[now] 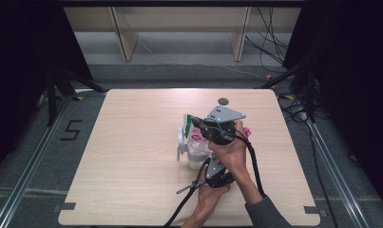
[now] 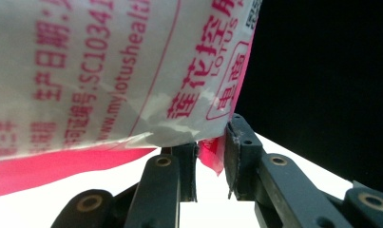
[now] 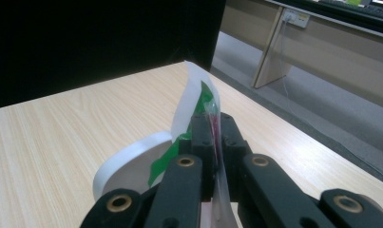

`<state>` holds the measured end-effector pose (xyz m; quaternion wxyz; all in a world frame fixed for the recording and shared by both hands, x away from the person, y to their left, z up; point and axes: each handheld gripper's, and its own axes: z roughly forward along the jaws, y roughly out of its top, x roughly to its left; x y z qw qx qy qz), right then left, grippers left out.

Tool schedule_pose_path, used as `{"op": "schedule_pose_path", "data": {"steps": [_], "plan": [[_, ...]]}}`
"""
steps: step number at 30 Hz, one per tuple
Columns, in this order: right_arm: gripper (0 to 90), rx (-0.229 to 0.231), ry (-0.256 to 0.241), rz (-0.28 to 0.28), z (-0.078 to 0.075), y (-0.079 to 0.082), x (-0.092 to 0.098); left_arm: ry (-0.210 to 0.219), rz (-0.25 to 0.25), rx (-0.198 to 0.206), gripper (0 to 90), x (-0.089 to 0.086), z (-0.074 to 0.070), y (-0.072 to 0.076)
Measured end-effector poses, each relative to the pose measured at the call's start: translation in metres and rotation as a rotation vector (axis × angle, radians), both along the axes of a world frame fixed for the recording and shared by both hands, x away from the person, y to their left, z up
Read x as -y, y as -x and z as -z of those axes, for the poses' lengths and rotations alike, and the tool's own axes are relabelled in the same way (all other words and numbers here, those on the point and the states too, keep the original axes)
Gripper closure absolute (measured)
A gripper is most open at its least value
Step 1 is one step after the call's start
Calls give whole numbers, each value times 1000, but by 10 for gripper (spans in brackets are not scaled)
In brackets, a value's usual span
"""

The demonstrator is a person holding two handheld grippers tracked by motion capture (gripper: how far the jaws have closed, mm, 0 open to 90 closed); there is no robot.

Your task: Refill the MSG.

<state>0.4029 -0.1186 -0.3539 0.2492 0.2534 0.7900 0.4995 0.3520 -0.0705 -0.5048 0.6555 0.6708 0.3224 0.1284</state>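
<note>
A white plastic bag (image 1: 191,122) with red print, a green top edge and a pink bottom hangs tilted over a white cup (image 1: 195,153) near the table's middle. My right gripper (image 1: 202,126), under its grey plate, is shut on the bag's green-and-white top edge (image 3: 199,97), with the white cup (image 3: 127,161) just below it. The left gripper (image 1: 216,172) sits lower, nearer the person. In its own view the left gripper (image 2: 211,156) pinches the pink corner (image 2: 209,154) under the printed bag (image 2: 108,71). The right hand (image 1: 233,151) hides part of the bag.
The light wooden table (image 1: 132,180) has bare room to the left, right and back. A small dark round disc (image 1: 223,100) lies near the far edge. Cables trail from both grippers toward the front edge. Shelving legs and floor cables stand beyond the table.
</note>
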Motion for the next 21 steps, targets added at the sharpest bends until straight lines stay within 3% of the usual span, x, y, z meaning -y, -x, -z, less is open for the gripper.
{"op": "schedule_pose_path", "data": {"steps": [4, 9, 12, 13, 16, 17, 20, 21], "plan": [[888, -18, -13, 2, 1, 0, -1, 9, 0, 5, 754, 1, 0, 0], [888, -39, -19, -1, 0, 0, 0, -11, -2, -4, 754, 0, 0, 0], [888, -31, -18, -4, 1, 1, -1, 4, 4, 0, 755, 0, 1, -1], [888, -9, -17, 1, 1, 0, -1, 5, 2, -1, 755, 0, 1, 0], [888, -14, -18, 1, 1, 1, -1, -4, -6, -5, 755, 0, 0, 1], [888, -1, -3, -2, 0, 0, 0, -86, 6, 10, 756, -5, 0, -1], [888, -8, -17, 1, 1, 0, -1, -59, 10, 14, 756, -4, 0, -1], [888, -10, -17, -2, 0, 1, -1, -75, 5, 9, 756, -5, -1, 0]]}}
